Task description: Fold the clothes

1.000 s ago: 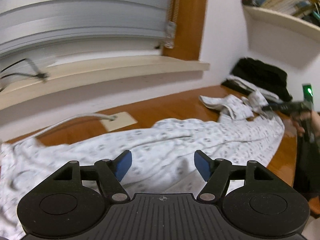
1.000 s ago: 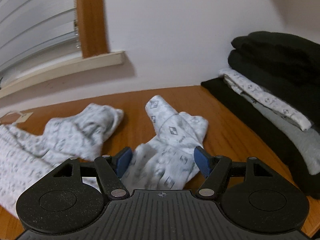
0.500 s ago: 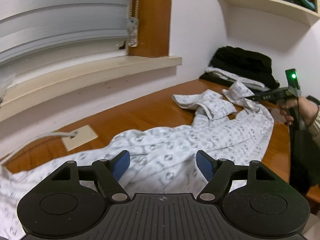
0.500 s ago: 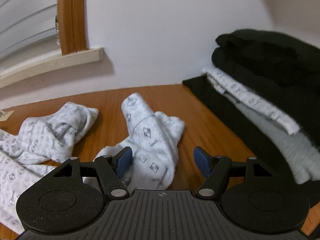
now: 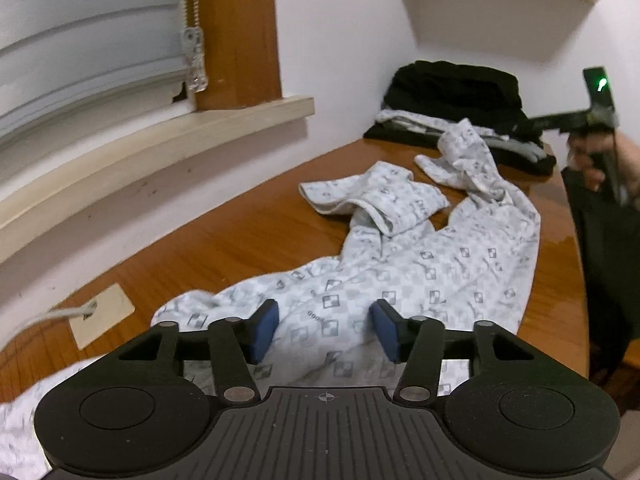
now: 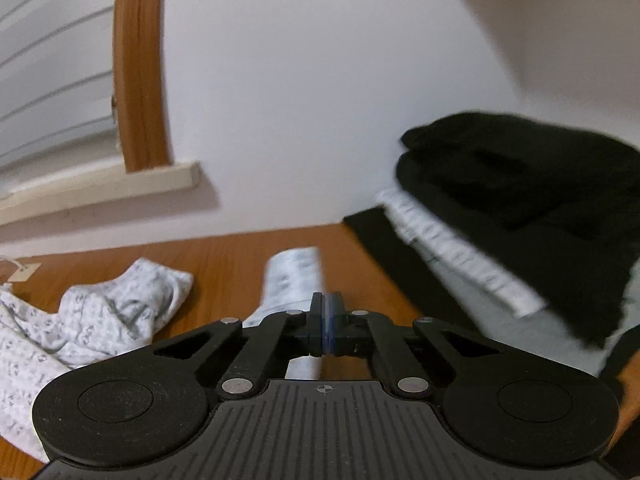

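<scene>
We see the table of brown wood running along the wall under a window sill. Over it lies the patterned garment, white with small grey squares, spread from 7 o'clock to 1 o'clock in the left wrist view, wrinkled, with one sleeve end folded back near the middle. At 1 o'clock, against the wall, sits a stack of folded clothes, black on top, touching the table.

Our left gripper hangs low above the garment, its jaws apart, with cloth showing between the blue pads. Our right gripper is raised at 2 o'clock, held in a hand; its jaws are pressed together on a sleeve of the garment, and this sleeve rises from the table to them.
</scene>
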{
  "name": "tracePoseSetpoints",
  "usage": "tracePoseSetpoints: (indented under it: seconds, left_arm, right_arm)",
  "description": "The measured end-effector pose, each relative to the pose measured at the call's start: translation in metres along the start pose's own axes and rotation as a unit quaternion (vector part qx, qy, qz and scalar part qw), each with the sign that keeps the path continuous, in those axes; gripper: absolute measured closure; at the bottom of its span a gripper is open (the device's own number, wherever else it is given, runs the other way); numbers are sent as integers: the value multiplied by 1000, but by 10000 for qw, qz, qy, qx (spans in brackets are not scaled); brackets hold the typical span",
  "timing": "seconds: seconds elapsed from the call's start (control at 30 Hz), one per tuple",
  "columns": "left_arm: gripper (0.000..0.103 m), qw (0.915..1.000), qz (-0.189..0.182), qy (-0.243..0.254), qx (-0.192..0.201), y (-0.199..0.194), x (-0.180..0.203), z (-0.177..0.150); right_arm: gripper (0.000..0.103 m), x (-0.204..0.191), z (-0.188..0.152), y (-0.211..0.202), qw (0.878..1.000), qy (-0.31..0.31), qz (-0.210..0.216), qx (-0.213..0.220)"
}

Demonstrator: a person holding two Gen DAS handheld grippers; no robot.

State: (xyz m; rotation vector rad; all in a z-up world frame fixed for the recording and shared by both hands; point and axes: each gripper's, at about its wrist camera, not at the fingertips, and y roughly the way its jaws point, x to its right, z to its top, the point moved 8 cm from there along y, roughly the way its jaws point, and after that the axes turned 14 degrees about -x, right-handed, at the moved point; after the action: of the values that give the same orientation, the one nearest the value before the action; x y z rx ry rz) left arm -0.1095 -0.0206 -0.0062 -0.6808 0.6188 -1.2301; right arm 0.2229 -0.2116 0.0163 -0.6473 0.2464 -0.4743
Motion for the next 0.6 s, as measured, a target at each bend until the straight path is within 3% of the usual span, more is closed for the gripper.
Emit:
tracePoseSetpoints:
  seconds: [0.1,0.2,0.27,0.33,0.4,0.47,0.6]
  left_arm:
    - [39,9999,-62,93,7,3,7,5]
    - [38,9997,-107,201,-12,8,15,8]
    - [38,9996,-114,273,-42,12,20,8]
    - [38,9993,-93,341,-75,15,24,9]
    - [38,9992,-89,374,-101,18,26,11]
    - [38,9990,-112,407,-130,21,27,13]
    - [38,9987,-163,442,-180,27,29,19]
  right_arm:
    - [101,8,-4,-7,10000,38,85,-13]
    - [93,16,-7,-14,9998,77,169,-27]
    - [66,22,-10,-19,9997,102,226,-36]
    - [57,6,-13,-10,9992,-65,375,-127]
    - [56,-12,-15,0,9980,-256,536,-229]
    - [49,-29,-16,14,9972,-544,370,-367]
    - [48,-44,-9,38,9953,-777,152,-558]
